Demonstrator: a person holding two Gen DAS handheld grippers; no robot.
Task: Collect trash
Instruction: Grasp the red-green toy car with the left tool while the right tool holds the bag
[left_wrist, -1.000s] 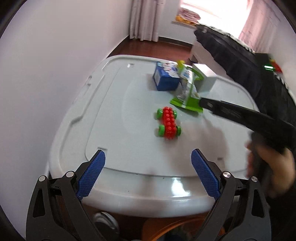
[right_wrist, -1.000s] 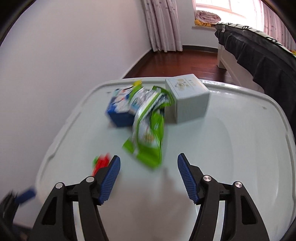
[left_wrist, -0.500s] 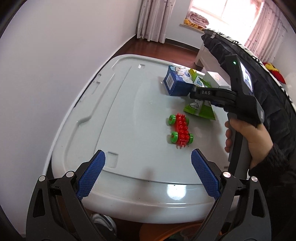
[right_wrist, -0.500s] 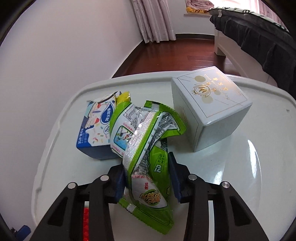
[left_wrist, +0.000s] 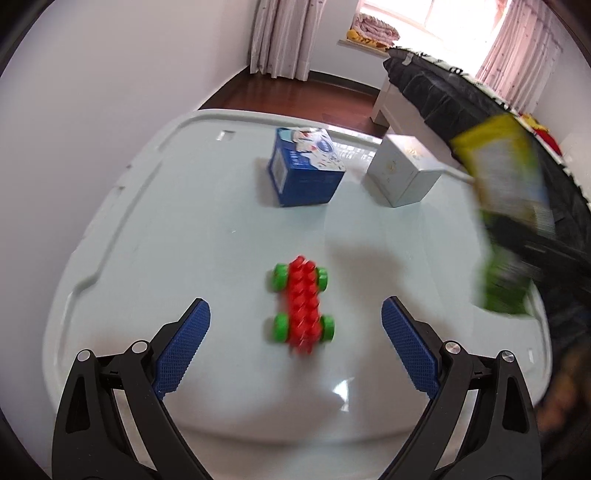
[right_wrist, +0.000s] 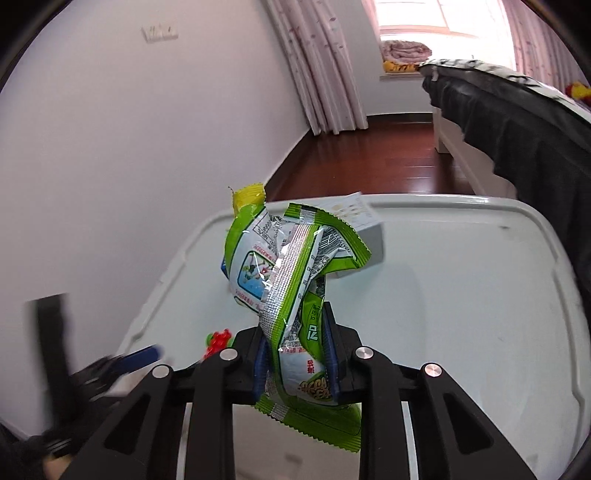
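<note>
Right gripper (right_wrist: 297, 354): jaws closing, blue pads pressed on both sides of the crumpled green-and-silver foil snack wrapper (right_wrist: 291, 288), which stands up out of the jaws, clear of the pale grey plastic desk (right_wrist: 461, 295). Wrapper's lower edge hangs below the pads. In the left wrist view the same wrapper (left_wrist: 506, 206) is a blurred green-yellow shape at the right edge, above the desk (left_wrist: 184, 221), with the dark gripper body across it.

Left gripper (left_wrist: 295, 325): jaws wide apart, nothing between the pads, hovering over the near part of the desk. Red studded toy block car with green wheels (left_wrist: 303, 302) lies on the desk, just ahead of and between the open fingers (blurry, not touched).

Farther back: blue-and-white cardboard carton (left_wrist: 306, 170), and to its right, apart from it, a white square cardboard box (left_wrist: 402, 170). Both sit on the desk. Bed with dark cover (right_wrist: 517, 122) to the right.
</note>
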